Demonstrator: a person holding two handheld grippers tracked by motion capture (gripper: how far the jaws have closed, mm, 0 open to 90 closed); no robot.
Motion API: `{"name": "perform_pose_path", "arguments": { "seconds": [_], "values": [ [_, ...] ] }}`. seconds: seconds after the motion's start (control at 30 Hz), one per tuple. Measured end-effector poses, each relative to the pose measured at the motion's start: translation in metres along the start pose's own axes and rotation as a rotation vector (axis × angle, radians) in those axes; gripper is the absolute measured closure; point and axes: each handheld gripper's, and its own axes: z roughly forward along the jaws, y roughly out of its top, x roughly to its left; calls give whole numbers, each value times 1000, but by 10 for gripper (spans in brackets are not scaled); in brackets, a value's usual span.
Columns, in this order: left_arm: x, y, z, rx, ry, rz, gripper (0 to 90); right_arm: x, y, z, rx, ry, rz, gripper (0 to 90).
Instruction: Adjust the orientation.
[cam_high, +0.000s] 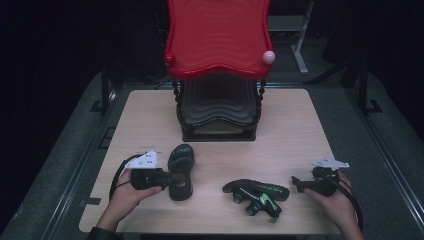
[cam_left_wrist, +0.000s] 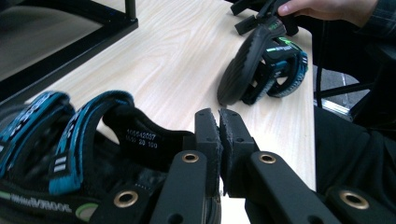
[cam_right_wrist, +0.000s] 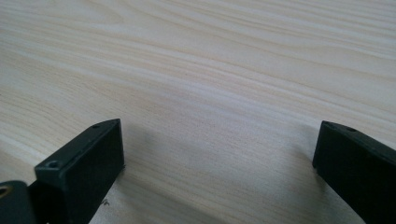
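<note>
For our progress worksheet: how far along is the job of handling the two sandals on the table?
Done: nothing is on the shoe rack yet. In hand: the left gripper has its jaws closed on the heel edge of the upright sandal. Left: the tipped sandal lies untouched; the right gripper stands open over bare table.

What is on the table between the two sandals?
Nothing. In the high view, bare wooden table separates the sandal at the left gripper from the sandal lying on its side.

Black two-jaw bodies are seen on the left gripper (cam_high: 167, 178) and right gripper (cam_high: 296, 183), each topped by a grey three-cornered plate; brass-ringed rivets mark the jaw arms, black cables trail, dark sleeves are worn.
</note>
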Motion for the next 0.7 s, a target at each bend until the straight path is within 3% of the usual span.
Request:
{"name": "perform_pose_path", "arguments": {
  "seconds": [0.27,0.33,0.53,0.7],
  "values": [
    [-24,-11,-11,14,-24,23,861,0,0,0,0,-1,-1,14],
    [-25,-13,-12,6,-35,11,832,0,0,0,0,-1,-1,14],
    [-17,-5,-16,-30,1,9,657,0,0,0,0,-1,-1,14],
    [0,1,-15,-56,48,1,533,0,0,0,0,-1,-1,14]
  ]
}}
